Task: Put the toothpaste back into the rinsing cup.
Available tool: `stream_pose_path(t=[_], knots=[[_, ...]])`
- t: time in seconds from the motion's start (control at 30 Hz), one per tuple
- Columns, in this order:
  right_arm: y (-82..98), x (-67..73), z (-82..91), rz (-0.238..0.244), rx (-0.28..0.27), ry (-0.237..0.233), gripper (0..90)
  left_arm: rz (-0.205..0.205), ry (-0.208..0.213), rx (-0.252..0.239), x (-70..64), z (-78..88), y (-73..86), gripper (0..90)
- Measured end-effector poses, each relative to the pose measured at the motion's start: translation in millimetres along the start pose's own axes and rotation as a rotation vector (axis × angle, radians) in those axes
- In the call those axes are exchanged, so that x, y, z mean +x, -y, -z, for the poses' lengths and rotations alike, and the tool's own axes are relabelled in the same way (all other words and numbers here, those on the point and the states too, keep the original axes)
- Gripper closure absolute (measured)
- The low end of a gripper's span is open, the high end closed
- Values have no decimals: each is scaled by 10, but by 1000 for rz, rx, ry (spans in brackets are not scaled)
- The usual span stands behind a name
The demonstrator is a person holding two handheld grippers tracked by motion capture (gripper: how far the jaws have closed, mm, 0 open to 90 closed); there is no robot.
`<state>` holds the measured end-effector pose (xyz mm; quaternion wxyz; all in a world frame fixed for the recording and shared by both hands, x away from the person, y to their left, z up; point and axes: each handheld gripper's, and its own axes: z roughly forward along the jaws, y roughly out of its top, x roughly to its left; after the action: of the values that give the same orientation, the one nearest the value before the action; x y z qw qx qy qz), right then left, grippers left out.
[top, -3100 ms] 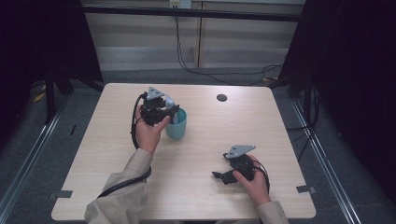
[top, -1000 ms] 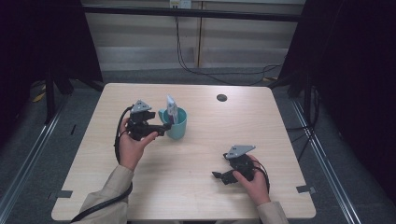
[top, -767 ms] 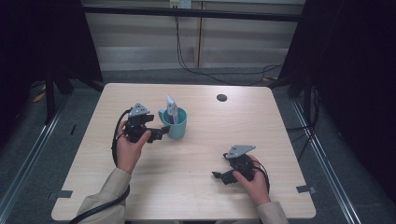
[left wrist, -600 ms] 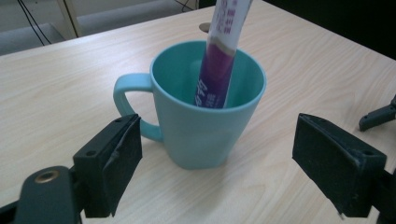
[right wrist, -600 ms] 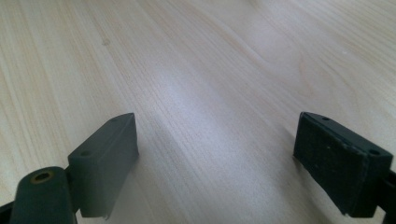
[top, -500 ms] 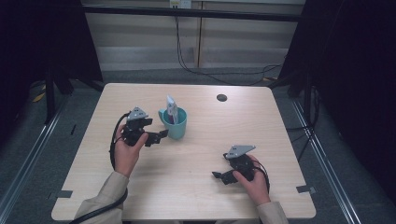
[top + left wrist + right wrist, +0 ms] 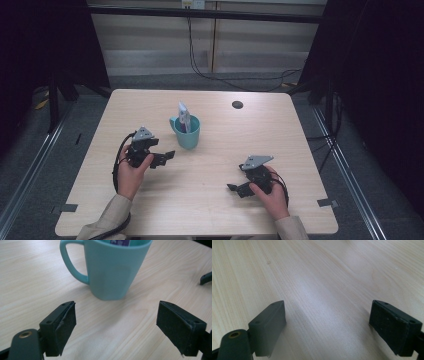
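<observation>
Straight ahead of the gaping left tool (image 7: 162,156), just beyond its jaws: mug (image 7: 113,267) upright near desk (image 7: 300,150) centre, handle turned left, tube (image 7: 183,116) inside; right tool (image 7: 239,188) also open, empty, well apart near the front edge.

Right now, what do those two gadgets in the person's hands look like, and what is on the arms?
Each is a black hand-held two-jaw gripper: the left gripper and right gripper carry a grey three-cornered plate on top, flat dark rectangular pads with small screw holes, a brass-coloured eyelet, and a trailing black cable. Beige sleeves cover the forearms.
</observation>
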<state>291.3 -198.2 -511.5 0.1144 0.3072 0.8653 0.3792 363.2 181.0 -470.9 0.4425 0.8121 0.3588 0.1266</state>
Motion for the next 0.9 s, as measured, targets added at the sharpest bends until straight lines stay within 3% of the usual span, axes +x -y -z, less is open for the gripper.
stream_pose_path(t=[0.5,0.67,0.9], knots=[[0,0,0,0,0,0,129,-37,-15,58,-40,-12,245,160],[0,0,0,0,0,0,129,-68,-29,81,-54,-19,292,160],[0,0,0,0,0,0,129,-69,-29,100,-73,-34,384,160]])
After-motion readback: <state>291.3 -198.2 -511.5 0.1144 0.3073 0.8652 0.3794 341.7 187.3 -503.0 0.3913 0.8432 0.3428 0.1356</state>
